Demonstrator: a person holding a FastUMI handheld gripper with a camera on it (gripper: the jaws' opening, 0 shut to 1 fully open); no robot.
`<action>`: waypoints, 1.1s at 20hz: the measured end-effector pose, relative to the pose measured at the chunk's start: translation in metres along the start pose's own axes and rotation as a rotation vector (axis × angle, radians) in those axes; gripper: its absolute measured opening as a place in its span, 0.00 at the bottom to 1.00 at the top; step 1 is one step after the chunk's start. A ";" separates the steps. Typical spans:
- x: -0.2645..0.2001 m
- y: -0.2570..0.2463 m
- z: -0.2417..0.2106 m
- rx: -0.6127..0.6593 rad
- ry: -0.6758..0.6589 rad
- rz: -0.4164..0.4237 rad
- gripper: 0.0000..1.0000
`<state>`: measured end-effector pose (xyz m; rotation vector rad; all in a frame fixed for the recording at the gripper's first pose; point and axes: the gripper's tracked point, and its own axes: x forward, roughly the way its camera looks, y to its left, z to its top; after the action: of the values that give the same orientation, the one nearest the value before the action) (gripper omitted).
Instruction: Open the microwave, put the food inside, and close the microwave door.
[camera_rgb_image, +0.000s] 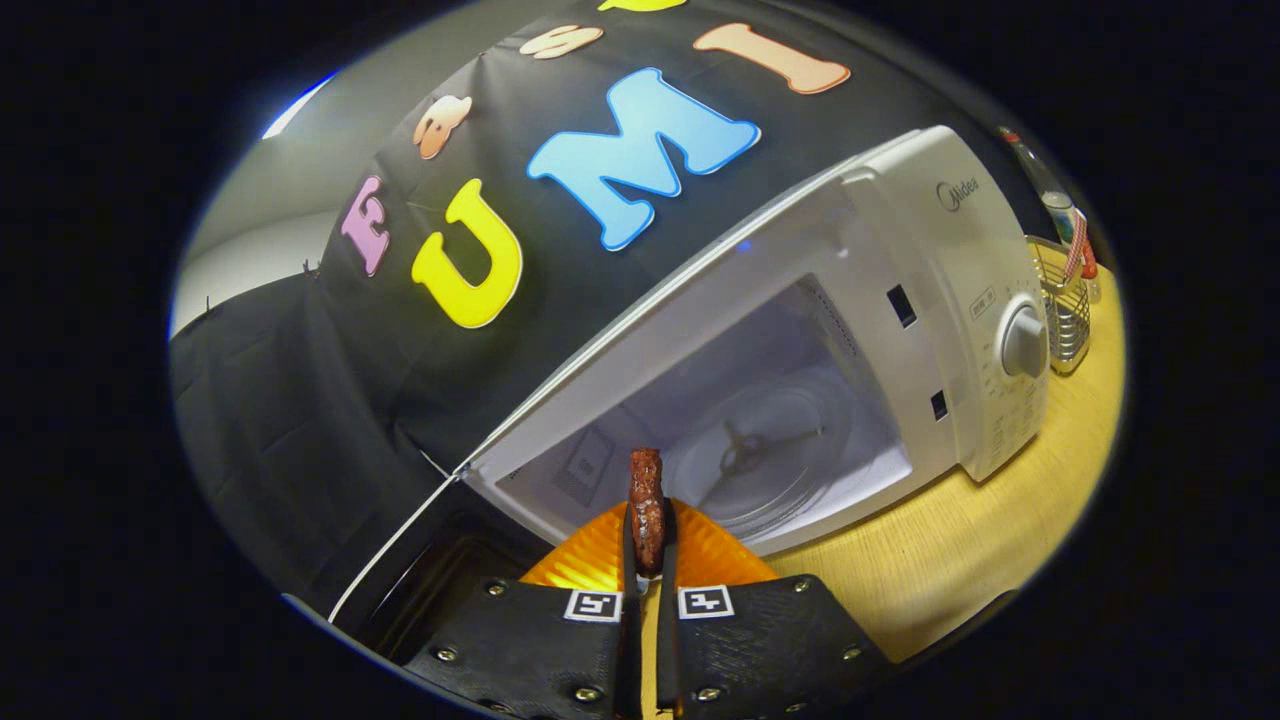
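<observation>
Fingers of the hand-held gripper (648, 560) pinch a dark reddish-brown piece of food (646, 505) upright between them; just beyond stands the white microwave (930, 250), its door (400, 560) swung open toward the fingers, its cavity showing a clear glass turntable (770, 450); the microwave rests on a light wooden table (1000, 530), near a wire basket (1065, 305) beyond its dial side

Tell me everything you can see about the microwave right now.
The microwave is a white countertop unit standing on a light wooden table, ahead of the gripper, whose jaws are shut on a brown piece of food. Its door is swung fully open beside the gripper, baring a pale cavity with a round glass turntable. The control panel carries a round knob. A wire basket stands just beyond it.
</observation>
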<state>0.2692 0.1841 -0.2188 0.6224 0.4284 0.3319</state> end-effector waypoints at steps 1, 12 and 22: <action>0.008 -0.003 -0.001 0.001 -0.002 -0.012 0.06; 0.053 -0.029 -0.024 0.029 0.049 -0.081 0.07; 0.064 -0.059 -0.015 -0.119 0.018 -0.238 0.62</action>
<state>0.3274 0.1736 -0.2847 0.4473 0.4909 0.1346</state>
